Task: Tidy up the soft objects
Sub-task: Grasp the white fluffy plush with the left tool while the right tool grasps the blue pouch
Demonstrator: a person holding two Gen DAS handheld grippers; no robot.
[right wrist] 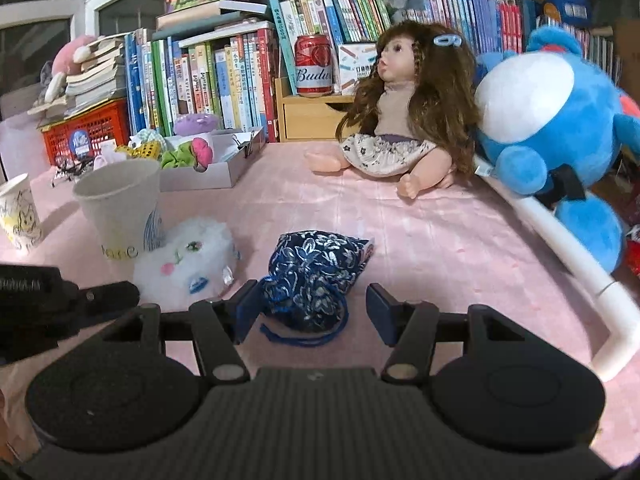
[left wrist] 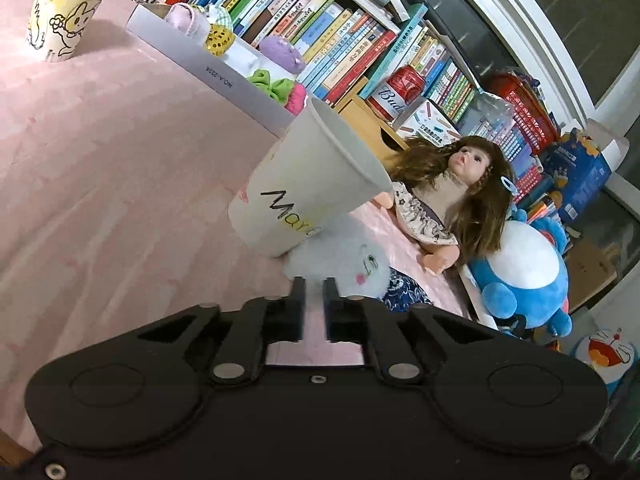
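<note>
Left gripper (left wrist: 315, 286) jaws pressed nearly together, nothing pinched, tips just short of white fluffy toy (left wrist: 348, 262) at lower centre; paper cup (left wrist: 304, 184) leans beside it. Right gripper (right wrist: 314, 306) spread around blue floral pouch (right wrist: 312, 276), left pad touching. Doll (right wrist: 400, 112), blue plush (right wrist: 548, 120) upper right.

Left hand-held gripper (left wrist: 316, 286) closed, right (right wrist: 312, 308) agape.

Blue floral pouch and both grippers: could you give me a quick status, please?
Left gripper shut, empty, by white plush. Right gripper open around blue floral pouch, not clamped. Paper cup stands behind plush.
</note>
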